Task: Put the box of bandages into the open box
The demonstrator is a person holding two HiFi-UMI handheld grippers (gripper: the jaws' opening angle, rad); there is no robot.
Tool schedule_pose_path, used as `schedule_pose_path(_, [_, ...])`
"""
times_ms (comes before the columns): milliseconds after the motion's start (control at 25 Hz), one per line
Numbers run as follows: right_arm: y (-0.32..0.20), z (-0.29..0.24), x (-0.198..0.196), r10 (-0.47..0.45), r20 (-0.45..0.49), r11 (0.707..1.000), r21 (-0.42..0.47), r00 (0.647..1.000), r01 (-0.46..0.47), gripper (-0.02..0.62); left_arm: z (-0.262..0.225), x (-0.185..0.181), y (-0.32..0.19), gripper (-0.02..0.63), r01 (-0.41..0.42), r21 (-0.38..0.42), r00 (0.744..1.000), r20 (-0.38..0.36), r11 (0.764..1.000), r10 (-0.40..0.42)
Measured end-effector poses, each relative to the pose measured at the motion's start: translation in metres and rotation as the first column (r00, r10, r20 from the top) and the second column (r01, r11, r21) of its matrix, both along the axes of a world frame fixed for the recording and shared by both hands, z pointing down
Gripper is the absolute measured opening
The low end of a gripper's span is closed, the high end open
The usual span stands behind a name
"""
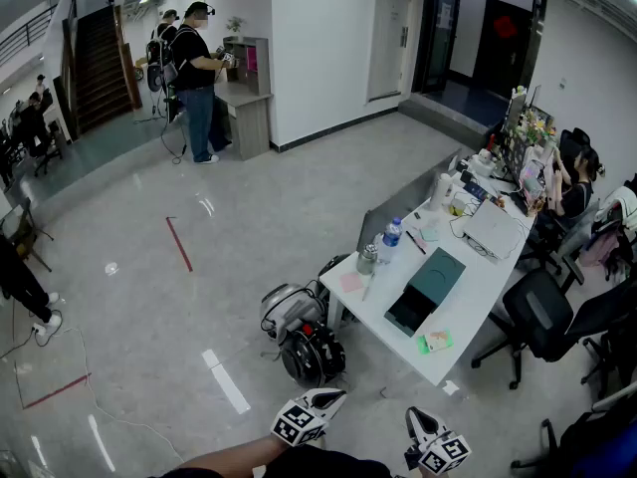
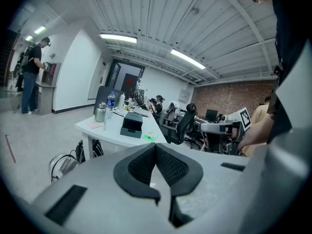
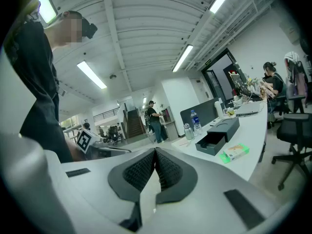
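Nothing is done yet. My left gripper [image 2: 156,168] and right gripper [image 3: 156,173] are both pressed together, empty. The bandage box [image 1: 436,342] lies on the table [image 1: 476,285] just beside the open box [image 1: 426,289] (not touching it, I think), well apart from me.

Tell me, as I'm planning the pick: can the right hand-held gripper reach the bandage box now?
Probably not: the right hand-held gripper hangs short of the table, though nothing blocks the bandage box.

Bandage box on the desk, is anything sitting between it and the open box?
Nothing visible does. Only a bare strip of the table lies between the box of bandages and the open box.
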State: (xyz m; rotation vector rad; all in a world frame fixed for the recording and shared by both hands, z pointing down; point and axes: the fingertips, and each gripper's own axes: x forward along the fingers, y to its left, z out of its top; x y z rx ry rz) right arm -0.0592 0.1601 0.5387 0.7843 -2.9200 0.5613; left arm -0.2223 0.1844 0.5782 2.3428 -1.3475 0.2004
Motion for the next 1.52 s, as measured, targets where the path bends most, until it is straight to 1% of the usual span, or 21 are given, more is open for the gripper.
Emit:
schedule_pose_path(200, [-0.008,-0.005,0.012,-0.036,0.020,0.999,0.029,0.999,0.035,0.026,-0.014,0.004,0.002,0.008,0.071,0.016,0.997,0.002,0.997,-0.071])
schedule_pose_path(360, [-0.005,-0.010,0.044,-0.017,0.033,0.999,0.049,0.999,0.015,0.026,-0.025,0.040,0.001,0.006,0.051,0.042,0.998,-0.024,0.998,-0.050])
schedule_pose_path(480, [-0.001,-0.005,0.067,-0.002,0.033,0.998,0.056,0.999,0.000,0.026,-0.027,0.064,0.008,0.008,0.035,0.050,0.999,-0.021,0.998,-0.034])
schedule_pose_path(840, [0.039,0.014,0.106,-0.029,0.008,0.999,0.021,1.000,0.029,0.027,-0.014,0.110,0.053,0.008,0.059,0.006,0.998,-0.009,0.998,-0.059])
schedule_pose_path(1000, [0.052,0.022,0.123,-0.022,-0.005,1.000,0.013,1.000,0.022,0.028,-0.009,0.123,0.072,0.007,0.075,-0.007,0.997,-0.004,0.997,-0.075])
schedule_pose_path(1200, [0.060,0.028,0.142,-0.003,0.002,1.000,0.002,1.000,0.003,0.028,-0.004,0.138,0.082,0.008,0.075,-0.014,0.997,0.015,0.997,-0.075])
schedule_pose_path(1400, [0.063,0.030,0.157,0.014,0.005,1.000,-0.011,1.000,-0.014,0.028,-0.005,0.147,0.087,0.008,0.066,-0.023,0.997,0.030,0.998,-0.065])
schedule_pose_path(1520, [0.059,0.033,0.159,0.018,0.009,1.000,-0.016,1.000,-0.017,0.028,-0.003,0.146,0.088,0.008,0.073,-0.038,0.997,0.043,0.997,-0.071])
